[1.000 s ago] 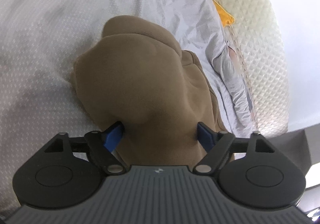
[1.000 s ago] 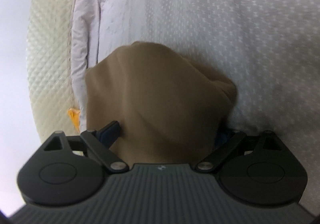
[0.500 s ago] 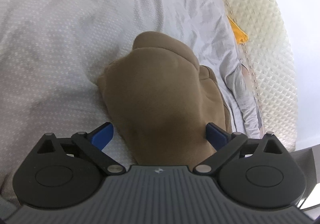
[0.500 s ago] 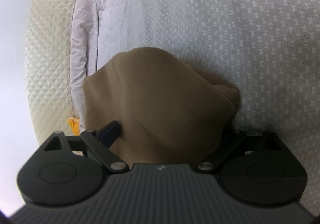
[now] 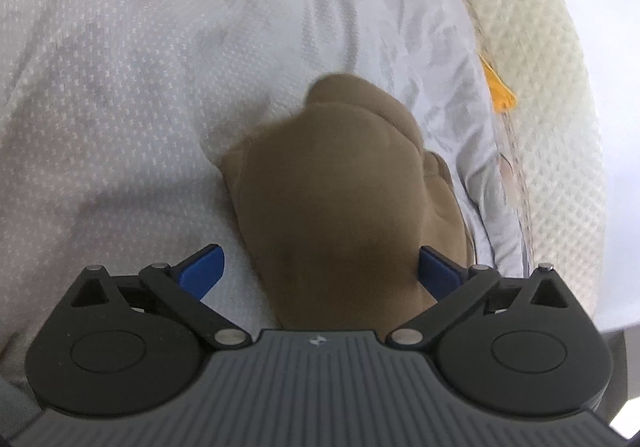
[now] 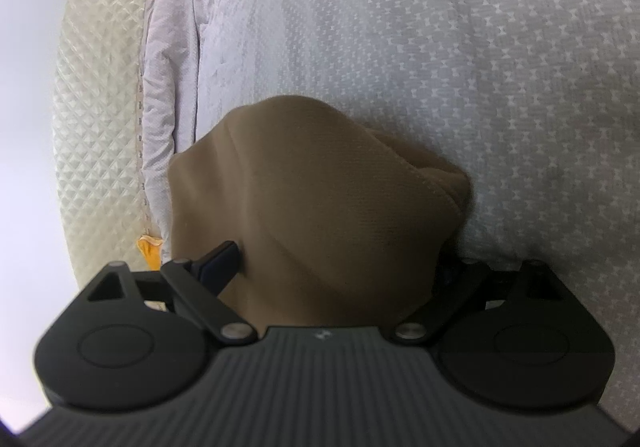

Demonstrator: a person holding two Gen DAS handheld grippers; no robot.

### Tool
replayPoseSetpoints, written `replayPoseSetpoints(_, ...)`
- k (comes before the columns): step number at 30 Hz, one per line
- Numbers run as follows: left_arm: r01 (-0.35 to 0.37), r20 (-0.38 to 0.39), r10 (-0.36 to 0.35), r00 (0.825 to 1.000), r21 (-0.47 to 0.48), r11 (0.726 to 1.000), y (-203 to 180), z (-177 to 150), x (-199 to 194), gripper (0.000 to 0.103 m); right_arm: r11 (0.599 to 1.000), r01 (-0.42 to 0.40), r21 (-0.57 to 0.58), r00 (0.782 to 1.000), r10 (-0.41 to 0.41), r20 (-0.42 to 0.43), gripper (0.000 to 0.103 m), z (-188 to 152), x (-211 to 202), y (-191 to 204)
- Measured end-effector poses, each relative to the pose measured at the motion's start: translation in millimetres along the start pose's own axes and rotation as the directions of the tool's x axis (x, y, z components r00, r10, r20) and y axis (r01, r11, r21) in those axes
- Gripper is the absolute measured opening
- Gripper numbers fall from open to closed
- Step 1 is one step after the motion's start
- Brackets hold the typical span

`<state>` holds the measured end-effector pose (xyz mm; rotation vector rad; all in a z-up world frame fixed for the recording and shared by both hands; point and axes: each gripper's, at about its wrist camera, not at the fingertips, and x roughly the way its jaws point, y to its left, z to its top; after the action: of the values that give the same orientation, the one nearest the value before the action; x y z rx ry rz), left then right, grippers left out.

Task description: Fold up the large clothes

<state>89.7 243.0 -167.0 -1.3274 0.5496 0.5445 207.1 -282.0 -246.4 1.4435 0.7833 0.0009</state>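
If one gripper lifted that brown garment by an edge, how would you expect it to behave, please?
The brown garment is probably floppy: it lies in soft, rounded folds on the bedsheet. It would likely sag and unfold. Its matte knit looks grippy, not slippery.

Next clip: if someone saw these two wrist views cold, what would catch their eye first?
A bunched brown garment sits mid-frame in both views, dark against the pale patterned bedsheet. It lies between the blue fingers of the left hand-held gripper, whose jaws are opening with a strip of sheet showing beside one finger. A small orange tag pokes out at the sheet's edge beside the cream quilted mattress.
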Motion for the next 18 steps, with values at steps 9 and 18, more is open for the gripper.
replayPoseSetpoints(9,-0.023,0.027,0.023,0.999,-0.030,0.999,-14,16,34,0.102,0.999,-0.018,0.027,0.999,0.018,0.029,0.094,6,-9,-7)
replayPoseSetpoints(18,-0.088,0.094,0.080,0.992,0.081,0.993,-33,14,44,0.080,0.996,0.048,-0.079,0.999,-0.047,0.016,0.097,7,0,7)
